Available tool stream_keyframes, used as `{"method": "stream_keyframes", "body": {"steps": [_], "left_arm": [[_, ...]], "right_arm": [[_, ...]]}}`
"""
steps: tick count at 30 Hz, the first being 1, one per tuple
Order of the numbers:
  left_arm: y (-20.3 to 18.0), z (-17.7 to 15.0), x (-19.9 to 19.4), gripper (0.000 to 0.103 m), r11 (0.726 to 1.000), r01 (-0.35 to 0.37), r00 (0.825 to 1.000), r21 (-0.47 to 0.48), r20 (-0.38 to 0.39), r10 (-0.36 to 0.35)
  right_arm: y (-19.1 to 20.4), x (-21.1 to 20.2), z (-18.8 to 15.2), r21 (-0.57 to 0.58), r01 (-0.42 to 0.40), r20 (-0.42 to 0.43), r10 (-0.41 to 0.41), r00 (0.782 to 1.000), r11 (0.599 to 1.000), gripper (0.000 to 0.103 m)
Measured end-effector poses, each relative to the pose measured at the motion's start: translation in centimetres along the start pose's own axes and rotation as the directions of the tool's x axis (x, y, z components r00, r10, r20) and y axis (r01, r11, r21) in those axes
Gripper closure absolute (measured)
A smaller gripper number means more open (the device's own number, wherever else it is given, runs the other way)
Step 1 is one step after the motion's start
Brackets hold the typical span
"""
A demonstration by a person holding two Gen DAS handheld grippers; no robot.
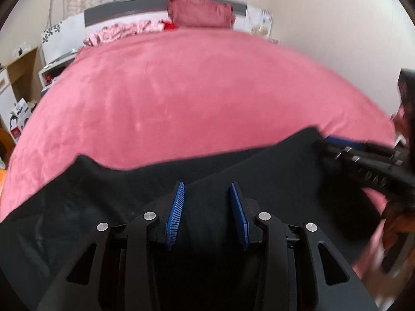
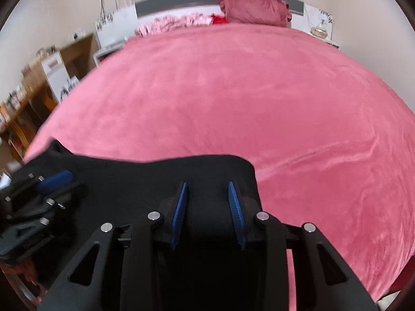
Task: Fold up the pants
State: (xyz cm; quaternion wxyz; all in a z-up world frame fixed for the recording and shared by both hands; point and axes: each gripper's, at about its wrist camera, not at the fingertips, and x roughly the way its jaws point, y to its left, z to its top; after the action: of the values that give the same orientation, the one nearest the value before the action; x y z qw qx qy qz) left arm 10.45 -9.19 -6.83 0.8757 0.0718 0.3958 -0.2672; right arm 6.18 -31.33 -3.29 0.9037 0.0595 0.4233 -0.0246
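A big bed (image 1: 197, 96) is covered with a soft, fuzzy pink blanket. A red pillow (image 1: 201, 15) and crumpled pink cloth (image 1: 122, 32) are seen at the far end, and shelves (image 2: 31, 98) at the side. The black pants (image 1: 145, 189) are spread flat at the near edge. The left gripper (image 1: 207, 189) and right gripper (image 2: 207, 188) are partly open above them, with ribbed blue pads (image 1: 176, 211). Nothing is gripped.
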Motion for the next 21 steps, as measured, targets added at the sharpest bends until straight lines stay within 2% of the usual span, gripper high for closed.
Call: {"method": "stream_keyframes", "body": {"steps": [2,4,6,10,14,18,21], "left_arm": [[0.7,-1.1,1.0,0.066,1.0,0.022,0.999,0.005,0.04,-0.022],[0.8,-1.6,1.4,0.066,1.0,0.016,0.998,0.013,0.059,-0.017],[0.8,-1.6,1.7,0.066,1.0,0.011,0.998,0.015,0.066,-0.012],[0.6,-1.9,0.9,0.066,1.0,0.03,0.996,0.005,0.078,-0.03],[-0.3,-2.1,0.1,0.066,0.999,-0.013,0.996,0.039,0.094,0.009],[-1.1,-2.8,-0.9,0.06,0.997,-0.057,0.994,0.059,0.101,0.051],[-1.2,-3.3,-1.6,0.055,0.997,-0.057,0.994,0.045,0.095,0.052]], "right_arm": [[-0.3,1.0,-0.3,0.022,-0.006,0.019,0.005,1.0,1.0,0.071],[0.1,1.4,-0.4,-0.005,0.02,0.036,-0.02,0.999,1.0,0.071],[0.5,1.3,-0.7,-0.029,0.038,0.05,-0.036,0.998,0.999,0.071],[0.2,0.9,-1.2,-0.021,0.023,0.065,-0.022,0.998,0.999,0.07],[0.2,-0.1,-1.8,-0.018,0.015,0.082,-0.013,0.997,1.0,0.069],[0.3,-1.0,-2.3,-0.016,0.021,0.08,-0.02,0.997,1.0,0.065],[0.2,-1.6,-2.7,-0.007,0.018,0.075,-0.017,0.997,1.0,0.06]]}}
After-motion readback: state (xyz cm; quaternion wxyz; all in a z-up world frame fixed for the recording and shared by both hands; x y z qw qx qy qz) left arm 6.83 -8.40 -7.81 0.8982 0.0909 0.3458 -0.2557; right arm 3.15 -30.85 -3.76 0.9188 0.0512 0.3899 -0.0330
